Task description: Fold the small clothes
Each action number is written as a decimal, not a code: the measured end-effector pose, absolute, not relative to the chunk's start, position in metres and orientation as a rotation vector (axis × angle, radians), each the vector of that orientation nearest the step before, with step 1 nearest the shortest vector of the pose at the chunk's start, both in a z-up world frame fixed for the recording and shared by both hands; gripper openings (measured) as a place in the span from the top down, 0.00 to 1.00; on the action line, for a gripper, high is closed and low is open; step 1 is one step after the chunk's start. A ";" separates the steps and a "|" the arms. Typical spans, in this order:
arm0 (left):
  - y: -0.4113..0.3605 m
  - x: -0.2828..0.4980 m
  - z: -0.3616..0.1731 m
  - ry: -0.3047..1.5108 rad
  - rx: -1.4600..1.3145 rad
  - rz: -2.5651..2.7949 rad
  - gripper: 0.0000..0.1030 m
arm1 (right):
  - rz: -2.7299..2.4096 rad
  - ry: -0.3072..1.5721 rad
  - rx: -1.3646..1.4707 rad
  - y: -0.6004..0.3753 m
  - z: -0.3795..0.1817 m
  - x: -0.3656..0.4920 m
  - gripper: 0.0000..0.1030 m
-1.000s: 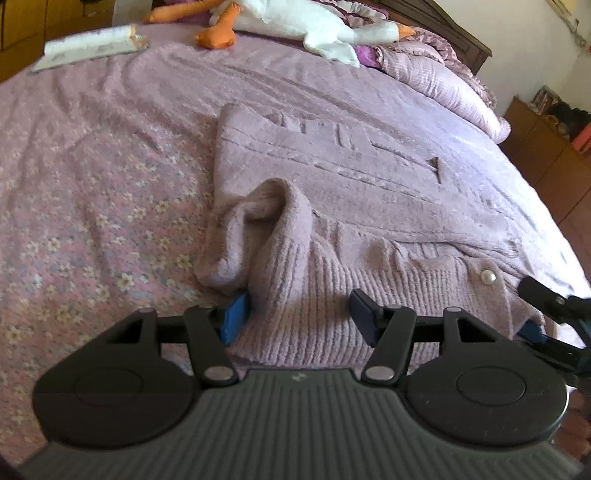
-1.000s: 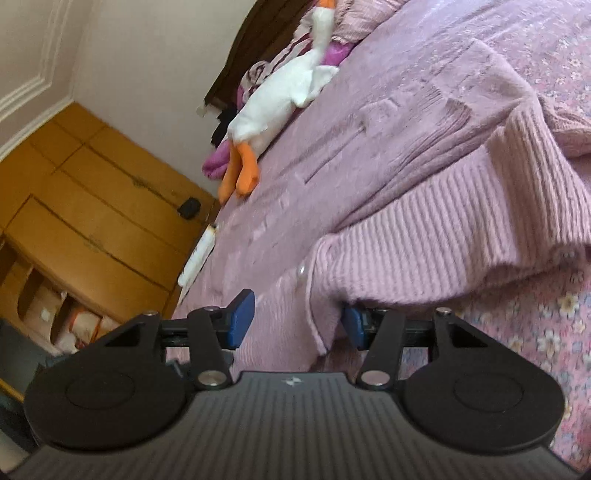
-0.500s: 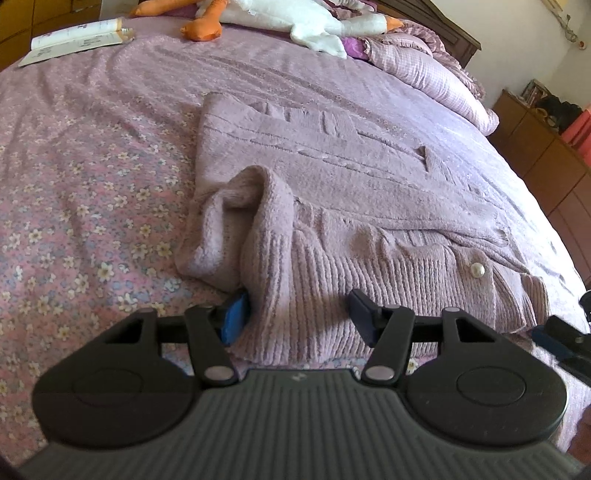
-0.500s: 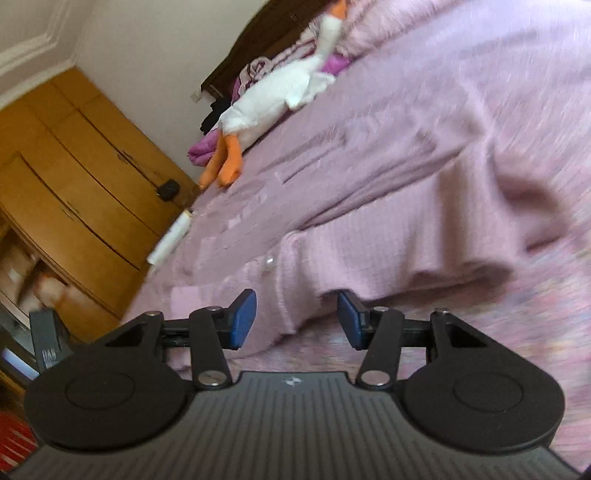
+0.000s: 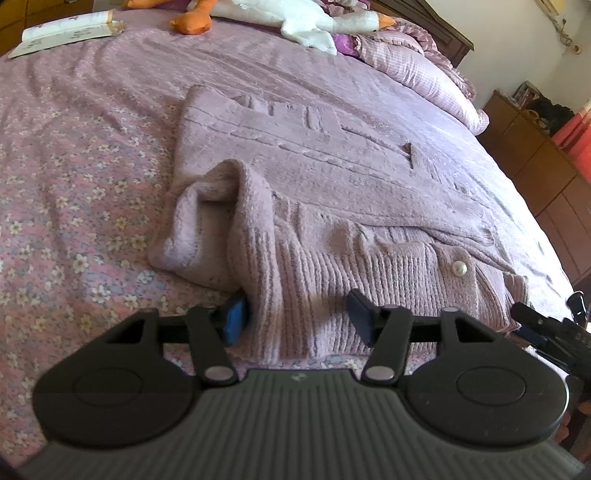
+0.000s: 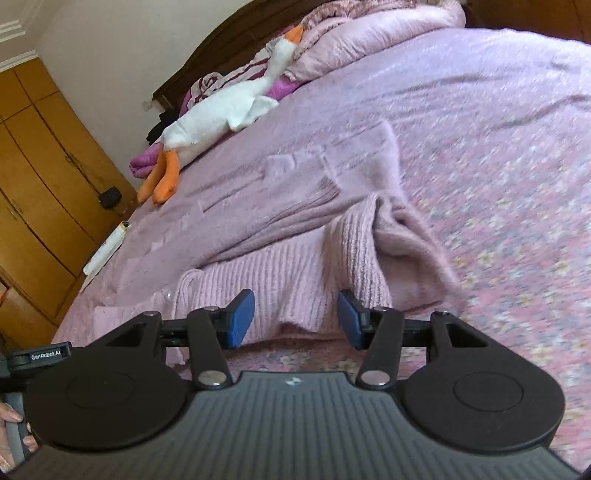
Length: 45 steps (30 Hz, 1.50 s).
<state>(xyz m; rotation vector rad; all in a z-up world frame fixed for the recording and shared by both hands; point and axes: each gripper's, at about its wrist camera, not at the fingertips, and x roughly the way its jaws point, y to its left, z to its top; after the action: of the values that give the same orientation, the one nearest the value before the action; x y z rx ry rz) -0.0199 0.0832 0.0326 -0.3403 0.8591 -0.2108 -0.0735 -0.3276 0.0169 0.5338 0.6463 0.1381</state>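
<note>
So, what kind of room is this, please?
Most likely a bedroom: a wide bed with a floral cover, a pillow by the headboard, and a wooden wardrobe at the wall.

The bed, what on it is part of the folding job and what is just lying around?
Part of the job:
- lilac ribbed knit cardigan with a pearl button, one corner bunched up
- left gripper, open at the cardigan's hem
- right gripper, open at the hem

Just lying about:
- white plush goose with orange feet
- open paper booklet
- pink striped pillow
</note>
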 end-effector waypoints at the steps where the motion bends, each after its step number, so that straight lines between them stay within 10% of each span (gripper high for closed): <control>1: 0.083 -0.020 0.032 0.861 -0.340 -0.210 0.60 | 0.140 0.647 0.535 -0.324 0.015 -0.070 0.43; 3: 0.085 -0.020 0.032 0.870 -0.356 -0.225 0.74 | 0.141 0.652 0.554 -0.324 0.013 -0.066 0.44; 10: 0.086 -0.027 0.045 0.841 -0.401 -0.296 0.77 | 0.152 0.656 0.629 -0.336 0.015 -0.066 0.90; 28: 0.101 -0.031 0.082 0.680 -0.545 -0.360 0.79 | 0.240 0.434 0.873 -0.370 0.044 -0.085 0.97; 38: 0.098 -0.032 0.081 0.677 -0.498 -0.342 0.79 | 0.171 0.447 0.724 -0.369 0.062 -0.089 0.94; 42: 0.100 -0.030 0.076 0.691 -0.496 -0.329 0.79 | 0.128 0.528 0.634 -0.364 0.055 -0.086 0.58; 45: 0.101 -0.030 0.072 0.696 -0.487 -0.317 0.79 | 0.114 0.579 0.582 -0.359 0.045 -0.080 0.56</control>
<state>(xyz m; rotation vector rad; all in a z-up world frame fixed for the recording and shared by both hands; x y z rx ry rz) -0.0295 0.1010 0.0722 -0.4874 0.6964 -0.3166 -0.0801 -0.3592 0.0452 0.5824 0.5786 0.1143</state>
